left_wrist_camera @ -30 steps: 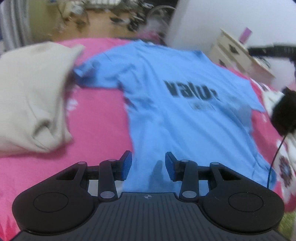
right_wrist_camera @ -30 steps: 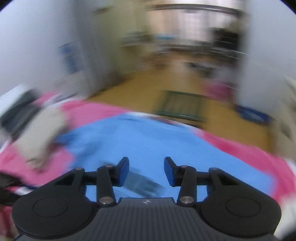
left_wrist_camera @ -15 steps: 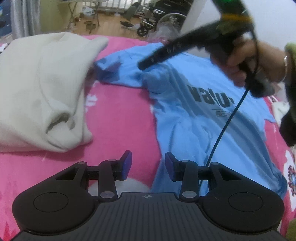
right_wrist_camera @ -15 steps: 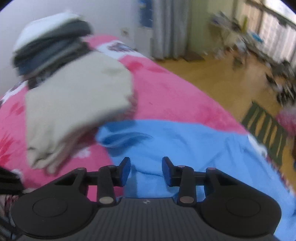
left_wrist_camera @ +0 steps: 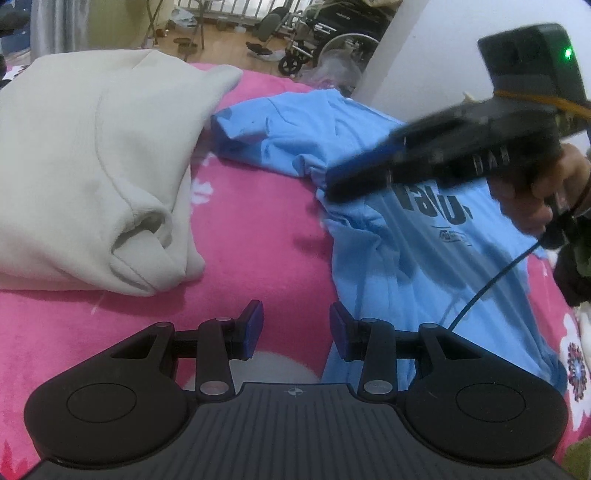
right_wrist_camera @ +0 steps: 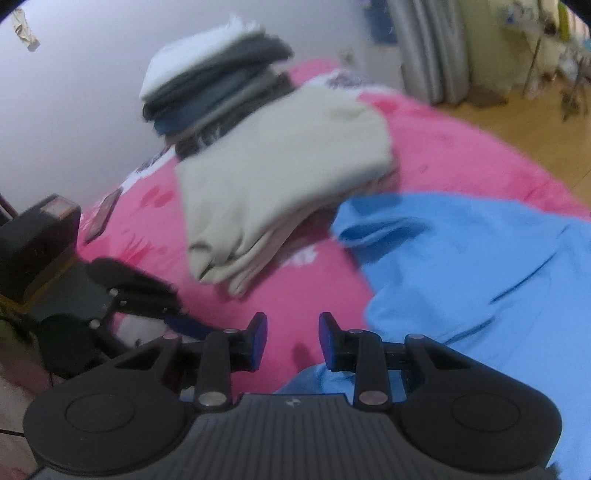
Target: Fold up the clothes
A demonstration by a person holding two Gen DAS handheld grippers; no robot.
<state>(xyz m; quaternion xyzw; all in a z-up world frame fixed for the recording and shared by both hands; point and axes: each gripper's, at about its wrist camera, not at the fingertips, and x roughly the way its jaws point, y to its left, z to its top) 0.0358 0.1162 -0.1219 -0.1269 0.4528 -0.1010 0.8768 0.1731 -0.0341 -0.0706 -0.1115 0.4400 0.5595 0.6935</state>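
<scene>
A light blue T-shirt [left_wrist_camera: 413,258] with black lettering lies spread on the pink bedspread [left_wrist_camera: 258,221]. One short sleeve points toward a folded cream sweatshirt [left_wrist_camera: 92,155]. My left gripper [left_wrist_camera: 295,328] is open and hovers over the bedspread at the shirt's near left hem, with nothing between its pads. My right gripper [left_wrist_camera: 343,181], held by a hand [left_wrist_camera: 532,195], reaches in from the right over the shirt's side edge below that sleeve. Blur hides whether it touches the cloth. In the right wrist view my right gripper [right_wrist_camera: 290,339] has its jaws closing, with only bedspread between them and the blue T-shirt [right_wrist_camera: 480,258] beside its right finger.
A stack of folded dark and white clothes [right_wrist_camera: 218,85] sits behind the cream sweatshirt [right_wrist_camera: 280,192] by the wall. A wheelchair [left_wrist_camera: 325,33] stands on the wooden floor beyond the bed. A black cable [left_wrist_camera: 491,280] hangs over the shirt. My left gripper [right_wrist_camera: 177,317] shows at the left.
The right gripper came in from the right and dropped to the shirt's side edge, its jaws narrowing. Its view swung from the room to the bed. The left gripper shifted left toward the hem.
</scene>
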